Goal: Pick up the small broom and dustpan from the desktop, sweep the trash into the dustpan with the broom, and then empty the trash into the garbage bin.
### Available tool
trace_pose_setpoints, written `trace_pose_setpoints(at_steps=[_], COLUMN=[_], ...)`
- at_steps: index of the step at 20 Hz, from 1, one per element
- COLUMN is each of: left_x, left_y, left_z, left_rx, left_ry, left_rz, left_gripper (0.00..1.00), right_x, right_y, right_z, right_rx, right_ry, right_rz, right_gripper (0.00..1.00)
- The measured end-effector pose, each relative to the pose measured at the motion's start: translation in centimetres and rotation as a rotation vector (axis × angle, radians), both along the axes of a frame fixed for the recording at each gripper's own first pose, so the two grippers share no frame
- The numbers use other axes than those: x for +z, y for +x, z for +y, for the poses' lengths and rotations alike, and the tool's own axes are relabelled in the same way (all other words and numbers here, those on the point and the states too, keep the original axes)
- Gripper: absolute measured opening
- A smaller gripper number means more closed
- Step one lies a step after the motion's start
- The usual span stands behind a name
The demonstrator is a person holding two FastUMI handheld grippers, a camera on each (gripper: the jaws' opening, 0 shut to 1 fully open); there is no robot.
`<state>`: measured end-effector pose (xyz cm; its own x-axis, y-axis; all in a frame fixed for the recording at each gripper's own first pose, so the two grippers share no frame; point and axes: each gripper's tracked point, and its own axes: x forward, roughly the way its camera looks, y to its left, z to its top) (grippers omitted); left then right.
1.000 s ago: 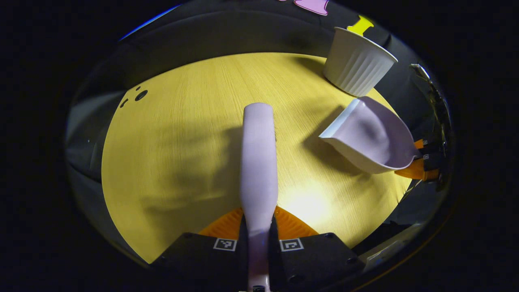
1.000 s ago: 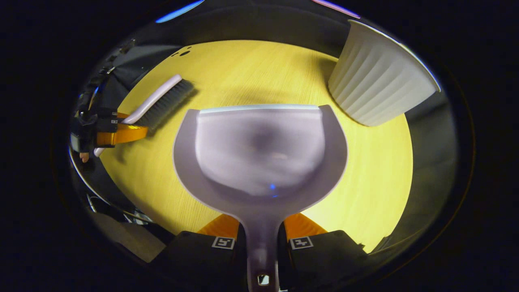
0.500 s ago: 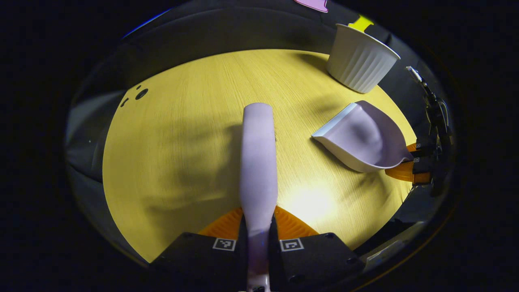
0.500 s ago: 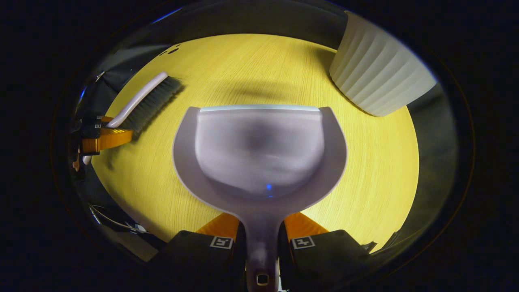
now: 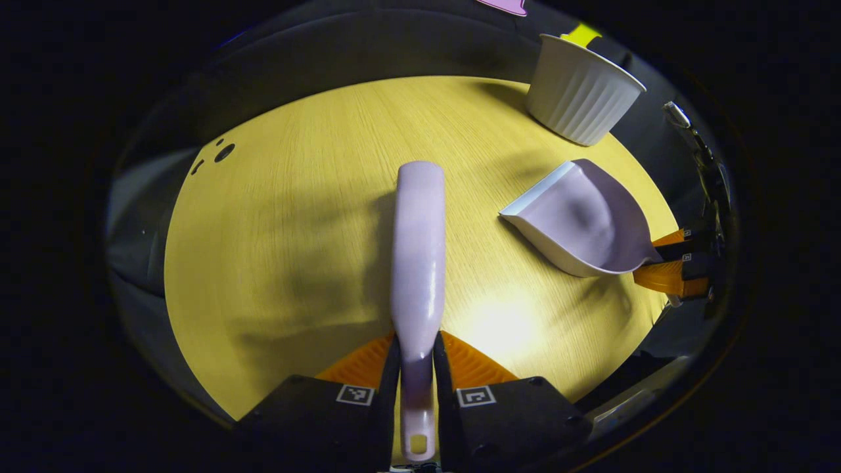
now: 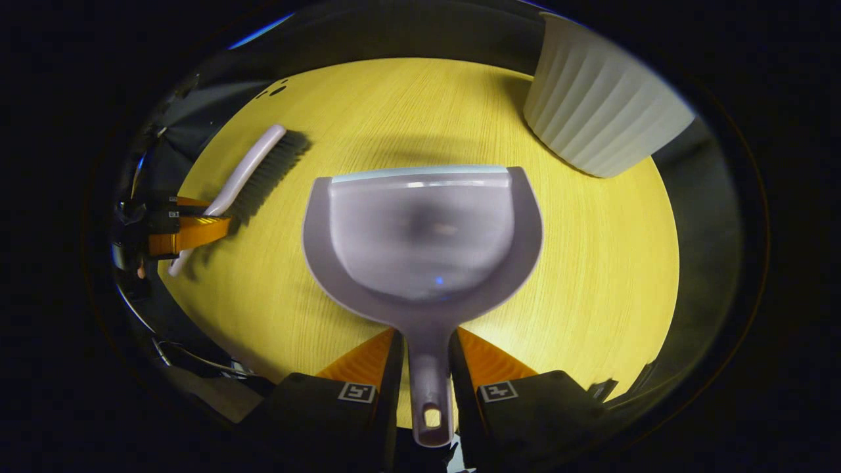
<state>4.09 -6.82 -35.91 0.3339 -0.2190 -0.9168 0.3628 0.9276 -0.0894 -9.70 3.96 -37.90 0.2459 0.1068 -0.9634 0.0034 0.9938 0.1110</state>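
Both tools sit between my fingers, low over the desk; no trash is visible to sweep.

My left gripper [image 5: 416,368] has the broom [image 5: 418,249] handle running between its fingers, and my right gripper [image 6: 428,368] has the dustpan [image 6: 424,236] handle likewise, though I cannot tell whether either pair actually presses or stands just off. The pan looks empty and the desk [image 5: 295,217] bare apart from a few dark spots near its far edge, so I judge sweeping and emptying done, with only setting the tools down left. The bin [image 6: 601,118] stands at the far right corner, near the pan's lip. There is open room between the two tools; the desk edges run close behind both grippers.
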Motion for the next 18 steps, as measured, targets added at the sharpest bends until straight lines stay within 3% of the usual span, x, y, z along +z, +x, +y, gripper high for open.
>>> trace_pose_setpoints(at_steps=[1, 4, 5, 6, 11, 18], left_x=[0.2, 0.8, 1.3, 2.0, 7.3, 16.3], left_y=[-0.1, -0.5, -0.5, -0.5, 0.6, 3.8], left_z=[0.0, 0.2, 0.3, 0.4, -0.2, -1.3], left_rx=[-0.007, -0.009, -0.006, -0.002, 0.020, 0.082], left_ry=[0.004, 0.005, 0.008, 0.009, -0.040, -0.125], left_rz=[-0.006, -0.016, -0.031, -0.041, -0.212, -0.498], left_gripper=[0.32, 0.47, 0.58, 0.54, 0.55, 0.58], right_x=[0.9, 3.4, 4.6, 5.5, 10.7, 18.6], right_y=[-0.4, -0.6, -0.5, -0.5, 1.8, 6.3], right_z=[-0.2, -0.7, -0.9, -1.1, -2.6, -4.4], right_rx=[-0.007, -0.057, -0.083, -0.101, -0.149, -0.099], right_ry=[0.010, 0.045, 0.061, 0.071, 0.075, -0.008], right_rz=[-0.002, -0.036, -0.060, -0.080, -0.278, -0.600], right_gripper=[0.42, 0.43, 0.43, 0.43, 0.43, 0.43])
